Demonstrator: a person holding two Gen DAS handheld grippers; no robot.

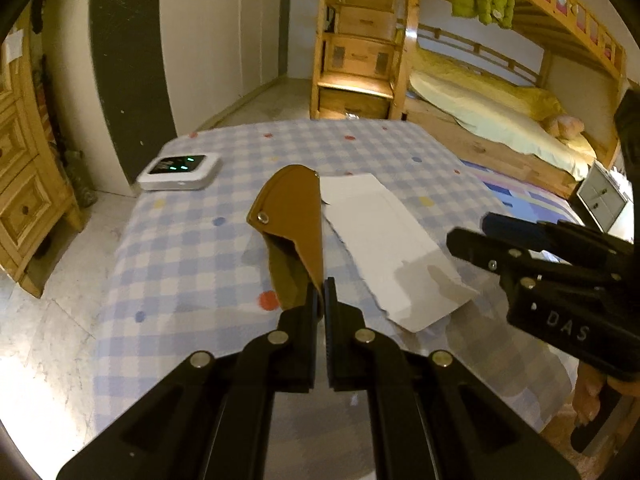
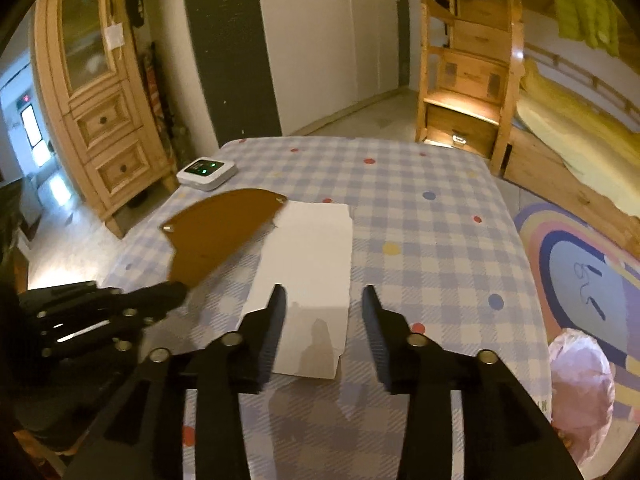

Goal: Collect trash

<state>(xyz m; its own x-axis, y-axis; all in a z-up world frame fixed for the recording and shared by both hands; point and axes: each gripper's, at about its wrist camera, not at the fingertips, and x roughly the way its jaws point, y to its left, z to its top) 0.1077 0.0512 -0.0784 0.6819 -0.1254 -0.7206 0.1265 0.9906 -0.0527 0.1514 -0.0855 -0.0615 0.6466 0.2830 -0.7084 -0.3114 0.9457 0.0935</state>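
Note:
My left gripper is shut on a brown leather-like flap with metal snaps and holds it lifted above the checked tablecloth. The flap also shows in the right wrist view, held by the left gripper. A torn white paper lies flat on the cloth just right of the flap. My right gripper is open and empty, hovering over the near end of the white paper. It shows at the right edge of the left wrist view.
A white device with green lights sits at the table's far left corner. A pink plastic bag stands on the floor to the right of the table. A wooden cabinet stands left, a bunk bed right.

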